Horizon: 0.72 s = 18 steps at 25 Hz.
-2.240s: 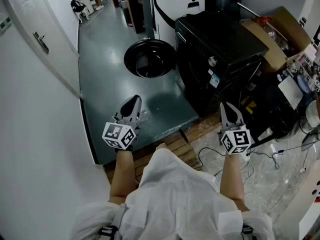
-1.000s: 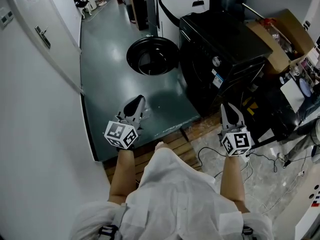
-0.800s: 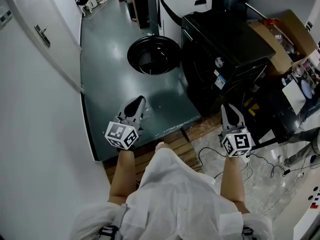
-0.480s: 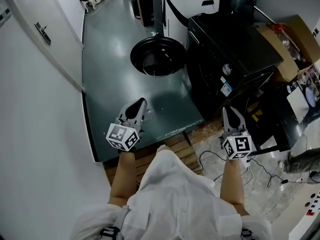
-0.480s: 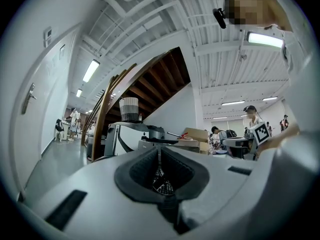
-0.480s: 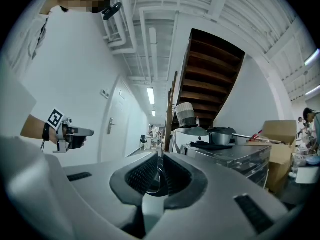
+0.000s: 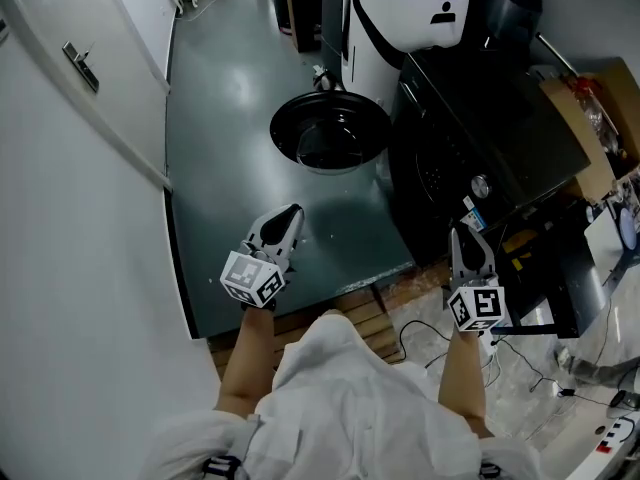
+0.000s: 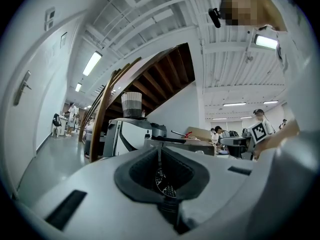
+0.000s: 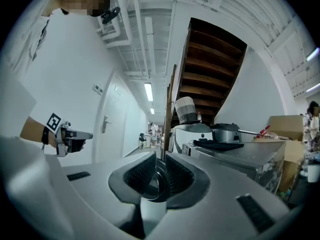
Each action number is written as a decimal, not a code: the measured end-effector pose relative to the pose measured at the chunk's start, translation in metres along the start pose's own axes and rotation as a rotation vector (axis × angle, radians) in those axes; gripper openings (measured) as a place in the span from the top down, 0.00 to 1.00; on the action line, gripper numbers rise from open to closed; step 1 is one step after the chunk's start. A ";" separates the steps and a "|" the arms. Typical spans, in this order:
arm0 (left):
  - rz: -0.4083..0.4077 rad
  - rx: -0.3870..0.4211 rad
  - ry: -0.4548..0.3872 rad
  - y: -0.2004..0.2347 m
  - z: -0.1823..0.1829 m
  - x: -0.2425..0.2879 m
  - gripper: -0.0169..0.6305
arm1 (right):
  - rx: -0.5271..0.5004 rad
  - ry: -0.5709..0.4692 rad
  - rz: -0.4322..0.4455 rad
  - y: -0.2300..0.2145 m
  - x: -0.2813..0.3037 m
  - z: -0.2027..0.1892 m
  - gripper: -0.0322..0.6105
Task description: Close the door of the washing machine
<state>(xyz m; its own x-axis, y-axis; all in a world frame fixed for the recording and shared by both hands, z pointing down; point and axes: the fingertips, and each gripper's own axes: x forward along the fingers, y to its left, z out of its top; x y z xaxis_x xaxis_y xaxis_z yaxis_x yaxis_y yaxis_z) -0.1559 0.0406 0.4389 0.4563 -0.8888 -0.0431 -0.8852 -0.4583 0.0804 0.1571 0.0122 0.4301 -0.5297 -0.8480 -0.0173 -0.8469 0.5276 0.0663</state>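
Glossy dark floor point(image 7: 230, 118), white door point(image 7: 110, 78) left, seemingly wooden staircase point(image 9: 212, 69) overhead

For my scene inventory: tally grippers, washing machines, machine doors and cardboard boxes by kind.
Grey handheld grippers: 2 (left gripper; right gripper, jaws opening, nothing between)
Black front-loading washing machine: 1
Round black washing machine door, open: 1
Brown cardboard box: 1
Total: 5

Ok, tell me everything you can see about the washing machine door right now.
The washing machine door is round, black and glossy, with a thick rim around a deep bowl-shaped centre that looks like dark glass or plastic. It stands swung wide open, reaching out over the dark green floor to the left of the black washing machine, joined to its front at the door's right edge. Nothing else touches it.
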 end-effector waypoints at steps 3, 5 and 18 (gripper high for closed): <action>-0.002 -0.032 0.008 0.036 0.007 0.015 0.93 | 0.011 0.010 -0.019 0.000 0.036 0.009 0.83; -0.012 -0.044 0.018 0.057 0.013 0.022 0.93 | 0.019 0.015 -0.040 0.000 0.059 0.018 0.82; -0.011 -0.068 0.038 0.160 0.046 0.051 0.93 | 0.018 0.062 -0.019 0.021 0.155 0.059 0.77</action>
<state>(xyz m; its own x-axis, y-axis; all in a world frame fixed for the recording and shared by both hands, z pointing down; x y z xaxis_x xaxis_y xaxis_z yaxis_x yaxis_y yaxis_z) -0.2783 -0.0781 0.4037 0.4706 -0.8823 -0.0067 -0.8723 -0.4663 0.1472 0.0545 -0.1058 0.3697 -0.5101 -0.8590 0.0433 -0.8577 0.5118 0.0490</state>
